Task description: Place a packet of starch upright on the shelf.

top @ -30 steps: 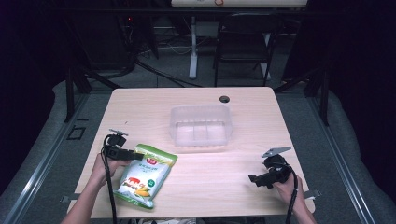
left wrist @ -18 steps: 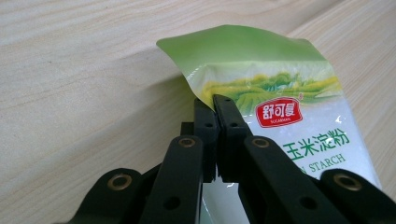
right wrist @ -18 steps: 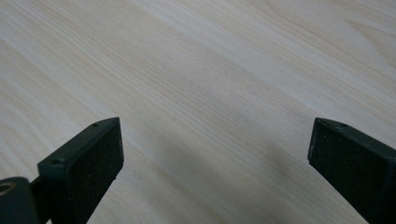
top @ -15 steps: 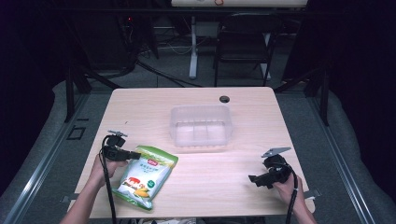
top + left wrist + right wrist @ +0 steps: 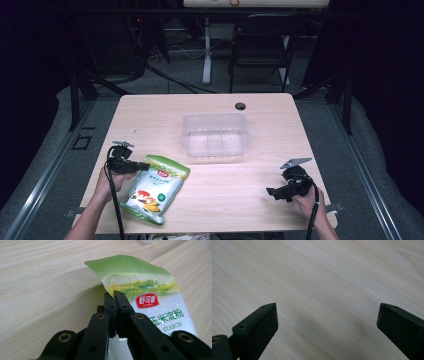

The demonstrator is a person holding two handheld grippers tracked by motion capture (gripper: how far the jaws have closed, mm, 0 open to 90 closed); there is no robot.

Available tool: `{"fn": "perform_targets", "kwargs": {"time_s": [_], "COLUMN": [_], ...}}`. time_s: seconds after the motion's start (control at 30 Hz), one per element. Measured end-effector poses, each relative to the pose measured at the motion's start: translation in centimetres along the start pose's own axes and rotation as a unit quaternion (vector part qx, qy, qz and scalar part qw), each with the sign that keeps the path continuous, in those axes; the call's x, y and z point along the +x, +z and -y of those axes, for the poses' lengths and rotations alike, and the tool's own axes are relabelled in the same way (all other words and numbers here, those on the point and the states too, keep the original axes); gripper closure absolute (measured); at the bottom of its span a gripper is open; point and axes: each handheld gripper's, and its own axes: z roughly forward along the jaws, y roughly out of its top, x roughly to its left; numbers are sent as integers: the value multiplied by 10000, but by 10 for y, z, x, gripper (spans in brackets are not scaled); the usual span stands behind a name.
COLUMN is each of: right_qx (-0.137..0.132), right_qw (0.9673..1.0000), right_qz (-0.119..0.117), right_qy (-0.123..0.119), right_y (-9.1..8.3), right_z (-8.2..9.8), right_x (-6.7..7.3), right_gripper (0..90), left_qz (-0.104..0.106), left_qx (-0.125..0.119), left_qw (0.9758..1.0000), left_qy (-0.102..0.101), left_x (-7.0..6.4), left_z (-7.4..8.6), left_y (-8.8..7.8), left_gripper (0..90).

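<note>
The wooden table point(image 5: 210, 200) carries everything here, its pale grain running under both grippers. Past its middle, toward the far edge, sits a clear plastic tub point(image 5: 215, 134), low-walled with dividers showing faintly through it, and a small dark hole point(image 5: 240, 106) lies in the tabletop just beyond the tub. Near the front left lies the green bag point(image 5: 154, 187), a starch pouch with a red label and pictures of corn, flat on the wood and slanted, well apart from the tub. The left gripper point(image 5: 142, 164) reaches in from the bag's upper left corner; its jaws have just been closing and are now clamped together on the bag's edge, which the left gripper view shows pinched between the two black pads point(image 5: 119, 298), the corner of the pouch curling up beyond them. The right gripper point(image 5: 272, 191) rests near the front right of the table, far from the bag, with its jaws spread wide over bare wood and nothing between them.
</note>
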Motion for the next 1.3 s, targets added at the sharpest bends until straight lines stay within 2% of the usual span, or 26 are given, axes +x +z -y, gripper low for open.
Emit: {"fn": "perform_targets", "kwargs": {"time_s": [0.13,0.27,0.33,0.73,0.93,1.03,1.3], "right_qx": [-6,-10,-21,3,11,4,-6], "right_qw": [10000,10000,10000,10000,10000,10000,10000], "right_qz": [-16,-23,-18,8,15,8,-8], "right_qy": [-3,1,-11,-13,-26,-16,-5], "right_y": [0,0,0,0,0,0,0], "right_z": [0,0,0,0,0,0,0], "right_x": [0,0,0,0,-1,0,-1], "right_gripper": [29,29,29,29,29,29,29], "left_qz": [-86,-28,29,-31,14,95,120], "left_qx": [-43,-23,-96,-324,-548,-632,-764], "left_qw": [9999,10000,9999,9995,9985,9980,9968], "left_qy": [64,55,4,-12,0,30,201], "left_x": [-3,-3,-3,-8,-12,-13,-22], "left_z": [-1,-2,-1,-1,-2,-2,-5], "left_y": [-3,-6,-8,-21,-26,-27,-34], "left_gripper": [891,892,892,895,895,893,895]}}
